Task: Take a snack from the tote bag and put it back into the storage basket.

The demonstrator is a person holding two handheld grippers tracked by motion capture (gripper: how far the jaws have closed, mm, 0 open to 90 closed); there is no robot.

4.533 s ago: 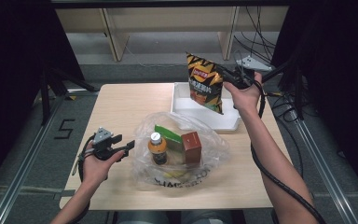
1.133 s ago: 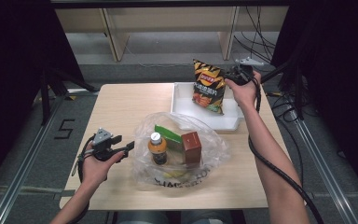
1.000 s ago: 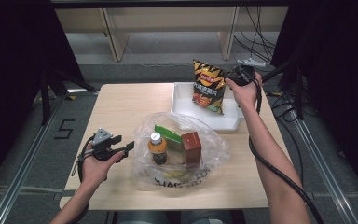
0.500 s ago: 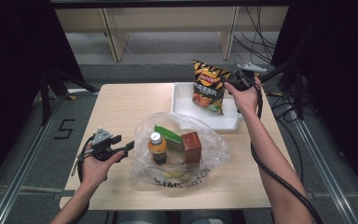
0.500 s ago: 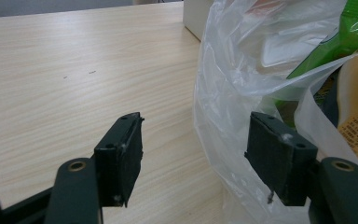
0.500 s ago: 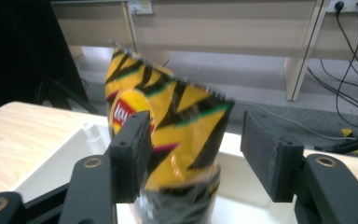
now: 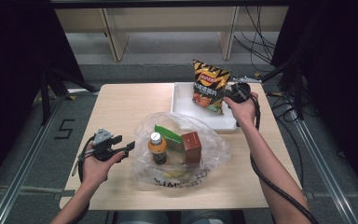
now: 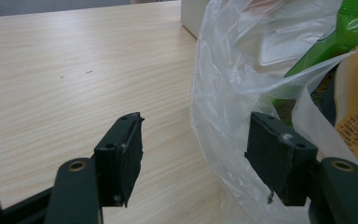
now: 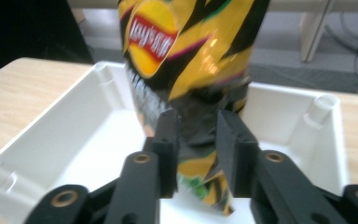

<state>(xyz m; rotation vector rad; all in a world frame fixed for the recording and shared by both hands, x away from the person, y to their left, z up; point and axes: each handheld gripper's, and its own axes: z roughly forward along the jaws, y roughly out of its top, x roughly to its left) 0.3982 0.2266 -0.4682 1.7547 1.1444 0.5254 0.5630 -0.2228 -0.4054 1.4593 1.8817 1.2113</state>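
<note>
Currently the work in hand is moving snacks from the plastic bag (image 7: 182, 149) into the white tray (image 7: 182, 95), and the step under way is setting the chip bag (image 7: 209, 86) down in that tray.

Table (image 7: 126, 105): bears everything noted below; the tray serves as landmark and sits at its far right part.

Plastic bag: clear, lying open on the near side of the tray, its far edge just beside the tray's near wall. Inside stand an orange drink bottle (image 7: 157, 148) and a brown carton (image 7: 191, 148), with a green packet (image 7: 168, 134) behind them, on the tray side. Something yellow lies beneath; it cannot be identified.

Tray: holds the chip bag alone, upright over its right half, lower edge down within the walls. Whether it rests on the floor of the tray cannot be told.

Right gripper (image 9: 196, 140): beside the tray's right wall, grasping the chip bag by its lower part. Its jaws have just been closing, with the bag between them.

Left gripper (image 7: 121, 147): well to the near left of the tray, jaws parted, a fold of the plastic bag lying against one pad, nothing gripped.

Judgement: next, the right gripper needs to lower the chip bag until it settles, then let go without tipping it
</note>
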